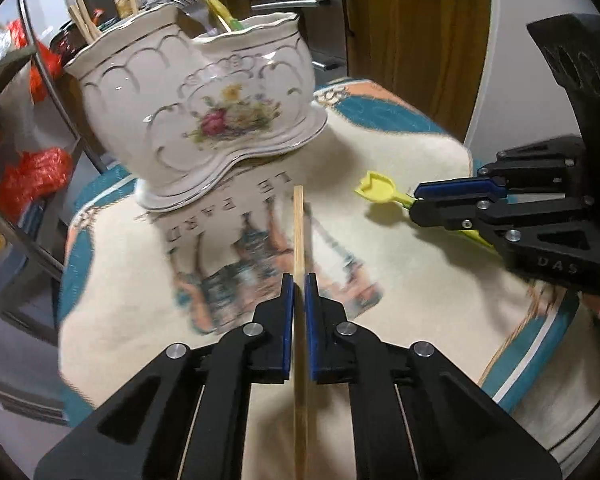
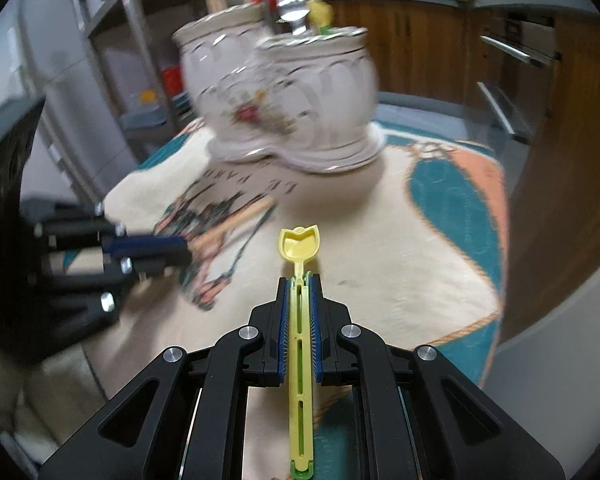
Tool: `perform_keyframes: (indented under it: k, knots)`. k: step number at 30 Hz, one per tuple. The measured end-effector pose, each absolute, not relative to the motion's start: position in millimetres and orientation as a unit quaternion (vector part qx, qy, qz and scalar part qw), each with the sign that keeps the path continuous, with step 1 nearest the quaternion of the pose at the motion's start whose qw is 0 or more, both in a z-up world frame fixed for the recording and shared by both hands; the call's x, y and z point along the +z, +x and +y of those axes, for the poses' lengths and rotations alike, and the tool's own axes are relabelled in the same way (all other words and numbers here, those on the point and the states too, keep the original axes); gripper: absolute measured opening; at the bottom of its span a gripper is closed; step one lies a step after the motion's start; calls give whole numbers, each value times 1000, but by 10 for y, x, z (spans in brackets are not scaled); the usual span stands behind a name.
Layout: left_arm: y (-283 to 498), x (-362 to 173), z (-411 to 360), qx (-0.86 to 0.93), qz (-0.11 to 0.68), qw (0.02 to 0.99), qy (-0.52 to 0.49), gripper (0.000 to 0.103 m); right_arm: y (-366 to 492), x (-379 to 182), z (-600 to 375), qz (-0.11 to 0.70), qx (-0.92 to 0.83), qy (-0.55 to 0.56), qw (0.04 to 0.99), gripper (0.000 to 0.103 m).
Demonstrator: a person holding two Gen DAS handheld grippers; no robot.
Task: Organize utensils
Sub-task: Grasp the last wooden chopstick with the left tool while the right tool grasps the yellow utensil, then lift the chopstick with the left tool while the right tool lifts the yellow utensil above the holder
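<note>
Kitchen cabinets with wooden doors and a metal shelf rack stand behind a worktop (image 1: 400,152) covered by a cream cloth (image 1: 380,208) with teal and peach borders and a printed picture.

At the back of the cloth sits a white ceramic utensil holder (image 1: 204,108) with two joined compartments, gold trim and painted flowers. Wooden sticks stand in its left compartment; forks and a yellow-green piece rise from the right one.

Nearest in the left wrist view, the left gripper (image 1: 299,284) has its jaws closed tight on a wooden chopstick (image 1: 299,224), which runs straight forward between the blue pads towards the holder.

To its right, the right gripper (image 2: 299,284) has its jaws closed on the slotted handle of a yellow plastic spoon (image 2: 300,246), whose small bowl points ahead above the cloth.

Both pieces seem gripped and ready to be carried to the holder. To do this well, it would help to tip each one upright over the compartment holding its own kind, chopstick with the wooden sticks and spoon with the cutlery. Lowering slowly, clear of the rim and standing pieces, before releasing should keep the holder steady.
</note>
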State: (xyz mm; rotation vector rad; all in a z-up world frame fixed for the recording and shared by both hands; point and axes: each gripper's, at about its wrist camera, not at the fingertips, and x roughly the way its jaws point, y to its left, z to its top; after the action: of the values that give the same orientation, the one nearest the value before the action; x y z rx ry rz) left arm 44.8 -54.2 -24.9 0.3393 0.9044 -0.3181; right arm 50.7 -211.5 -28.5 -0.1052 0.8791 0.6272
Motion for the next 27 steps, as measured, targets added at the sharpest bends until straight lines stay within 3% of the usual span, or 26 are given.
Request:
perform_keyframes:
  k: [8, 21, 27]
  knots:
    - [388, -307, -275, -152, 451, 864, 166, 7, 406, -295, -1982, 421, 296, -118, 849, 19]
    - [481, -346, -269, -153, 441, 874, 134, 6, 380, -273, -1994, 398, 282, -116, 865, 10]
    - [416, -215, -157, -164, 393, 896, 122, 6, 323, 4, -2111, 330, 283, -68, 898, 10]
